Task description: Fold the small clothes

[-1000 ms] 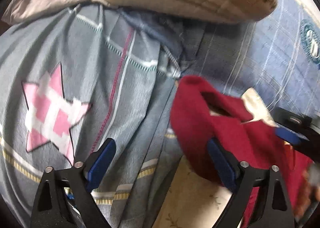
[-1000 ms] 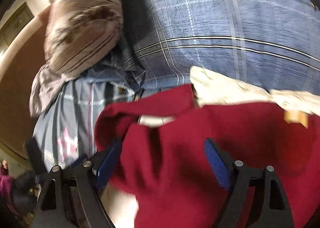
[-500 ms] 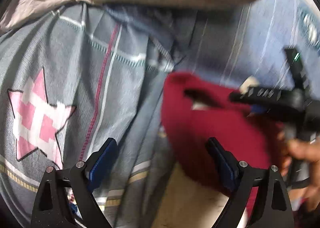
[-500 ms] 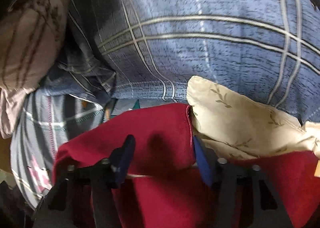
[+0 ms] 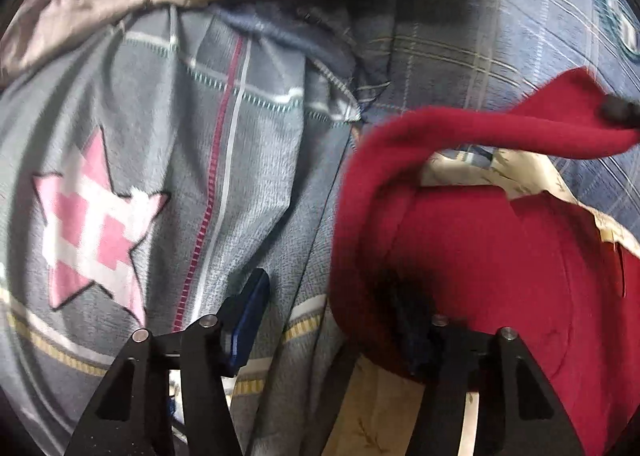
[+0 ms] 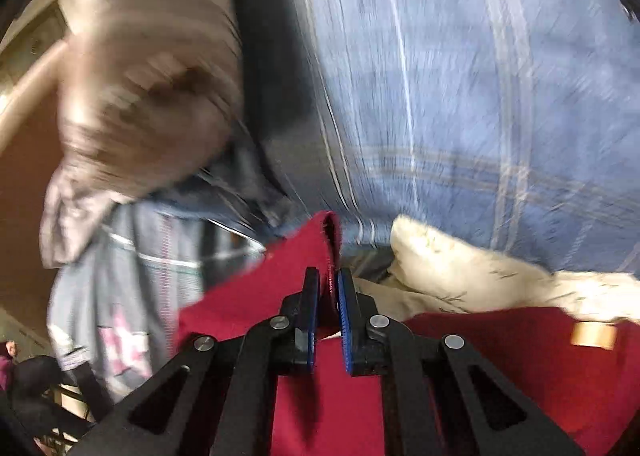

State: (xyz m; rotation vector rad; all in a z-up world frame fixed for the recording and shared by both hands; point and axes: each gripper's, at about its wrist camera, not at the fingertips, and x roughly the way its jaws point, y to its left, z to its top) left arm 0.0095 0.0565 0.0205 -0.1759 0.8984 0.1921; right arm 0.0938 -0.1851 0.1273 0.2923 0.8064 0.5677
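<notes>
My right hand-held gripper (image 6: 329, 320) is pinching the edge of the red garment (image 6: 348, 412): its two blue pads (image 6: 345, 326) are pressed close with a strip of the red hem standing up between them. In the left wrist view that same pinched edge shows as a raised red band arching up and to the right, with a dark blurred tip (image 5: 618, 111) at its far end that I take to be part of my right tool, though I cannot tell for certain. My left hand-held gripper (image 5: 332, 328) stands spread, its left blue pad (image 5: 246, 326) over the grey quilt with the pink star patch (image 5: 94, 224), its right finger lying against the near left side of the red garment (image 5: 500, 256); whether it touches the cloth I cannot tell. The garment lies on a cream leaf-print cloth (image 6: 452, 272), which rests on the blue plaid bedcover (image 6: 460, 96). A brown striped pillow (image 6: 152, 76) sits at the far left in the right wrist view, much blurred. A tan label (image 6: 594, 334) shows on the red cloth at the right.
</notes>
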